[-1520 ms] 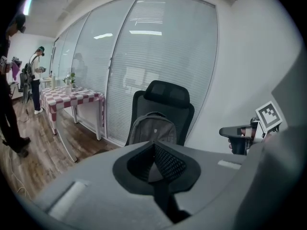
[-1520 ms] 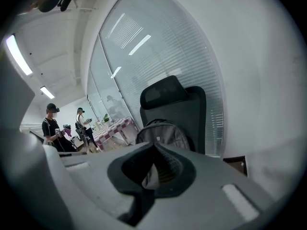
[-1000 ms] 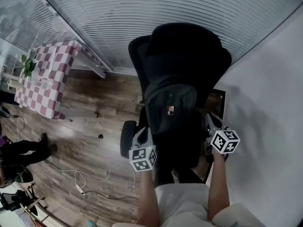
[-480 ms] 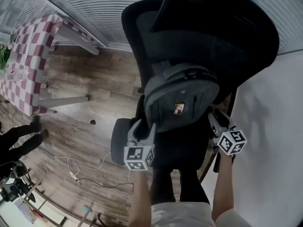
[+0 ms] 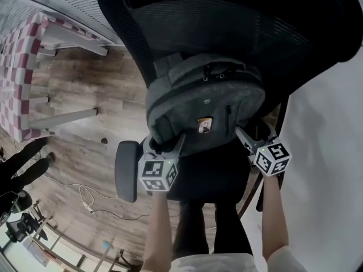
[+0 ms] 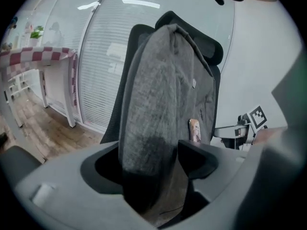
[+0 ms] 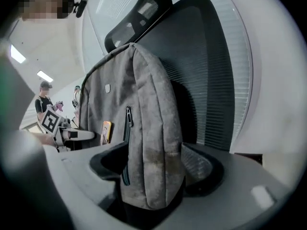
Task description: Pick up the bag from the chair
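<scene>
A grey backpack (image 5: pixel 204 103) with a small orange tag stands upright against the black mesh office chair (image 5: pixel 238 21). My left gripper (image 5: pixel 168 146) is shut on the bag's lower left edge, and the fabric (image 6: pixel 160 104) fills the gap between its jaws. On the other side, my right gripper (image 5: pixel 245 137) is shut on the lower right edge, with the grey side panel (image 7: pixel 144 128) pinched between its jaws beside a zip. The bag's base and the chair seat under it are hidden.
The chair's left armrest (image 5: pixel 126 170) juts out beside my left gripper. A pink-checked table (image 5: pixel 20 67) stands at far left on the wood floor with cables (image 5: pixel 85 194). A white surface (image 5: pixel 326 152) fills the right. Someone's legs (image 5: pixel 22 166) show at left.
The bag and chair have grown much larger in the head view and sit higher in the frame. Both grippers have stayed at the bag's lower sides, the left one now closed onto its edge.
</scene>
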A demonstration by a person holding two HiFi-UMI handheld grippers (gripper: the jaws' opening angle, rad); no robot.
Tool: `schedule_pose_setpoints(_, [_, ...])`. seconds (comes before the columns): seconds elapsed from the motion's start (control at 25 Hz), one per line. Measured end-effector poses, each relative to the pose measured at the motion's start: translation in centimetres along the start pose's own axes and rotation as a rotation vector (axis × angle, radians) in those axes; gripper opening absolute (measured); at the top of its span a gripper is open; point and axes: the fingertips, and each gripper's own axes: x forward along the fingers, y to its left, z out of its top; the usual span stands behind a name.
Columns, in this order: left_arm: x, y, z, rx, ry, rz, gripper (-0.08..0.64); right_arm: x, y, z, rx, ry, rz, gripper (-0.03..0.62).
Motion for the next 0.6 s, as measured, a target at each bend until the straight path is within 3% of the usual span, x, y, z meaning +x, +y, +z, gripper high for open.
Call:
schedule_pose_setpoints(0.12, [0.9, -0.1, -0.7, 0.050, 0.010, 0.025, 0.333, 0.8, -0.3, -0.4, -0.032, -0.011, -0.046, 0.339])
schedule_pose_setpoints(0.36, [1.3, -0.2, -0.8, 0.060, -0.001, 0.042, 0.333, 2.0, -1.5, -1.3, -0.052, -0.009, -0.126, 0.340])
schedule_pose_setpoints(0.44, [1.5, -0.2, -0.8, 0.055, 0.004, 0.032, 0.333, 2.2, -1.6, -1.2, -0.036, -0.029, -0.103, 0.342])
schedule_pose_setpoints(0.6, [1.7, -0.1, -0.9, 0.062, 0.013, -0.006, 0.331, 2.4, -1.9, -1.6, 0.084, -0.067, 0.028, 0.375])
